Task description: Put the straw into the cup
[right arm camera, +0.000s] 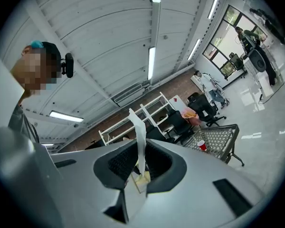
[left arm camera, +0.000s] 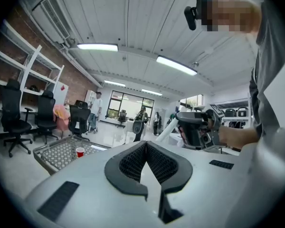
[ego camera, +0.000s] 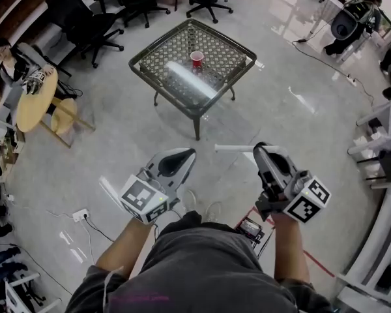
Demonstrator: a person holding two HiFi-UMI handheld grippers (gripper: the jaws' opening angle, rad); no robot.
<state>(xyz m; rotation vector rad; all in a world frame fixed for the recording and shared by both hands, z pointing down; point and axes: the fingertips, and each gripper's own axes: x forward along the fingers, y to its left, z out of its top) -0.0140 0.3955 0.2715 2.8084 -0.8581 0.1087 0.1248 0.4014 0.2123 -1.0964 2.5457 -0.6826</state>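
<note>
Straw point(ego camera: 233, 148) insertion is not yet done: we hold the straw in the right gripper point(ego camera: 259, 149), whose jaws are clamped on one end of it. In the head view the white, paper-wrapped straw projects sideways from the jaw tips toward our left, roughly level, above the floor point(ego camera: 117, 149). In the right gripper view point(right arm camera: 140, 164) the straw point(right arm camera: 139, 137) stands between the two dark ribbed pads point(right arm camera: 118, 161) and extends well past them. The left gripper point(ego camera: 182, 155) carries nothing: in the left gripper view point(left arm camera: 145, 148) its jaws are brought together, pad tips touching, with no object between them. We hold both grippers side by side in front of our body, near each other but not touching; the free end of the straw lies just beside the left gripper's tip. The cup point(ego camera: 197, 59), red and upright with its mouth open, stands on the table point(ego camera: 160, 89), well apart from both grippers. It also shows small in the left gripper view point(left arm camera: 80, 151) and the right gripper view point(right arm camera: 202, 146). The table is square, with a dark frame and a wire-mesh top. Black office chairs point(ego camera: 85, 21) stand beyond it, a round wooden table point(ego camera: 36, 103) is at the far left, and our shoes point(ego camera: 202, 208) show between the grippers.
</note>
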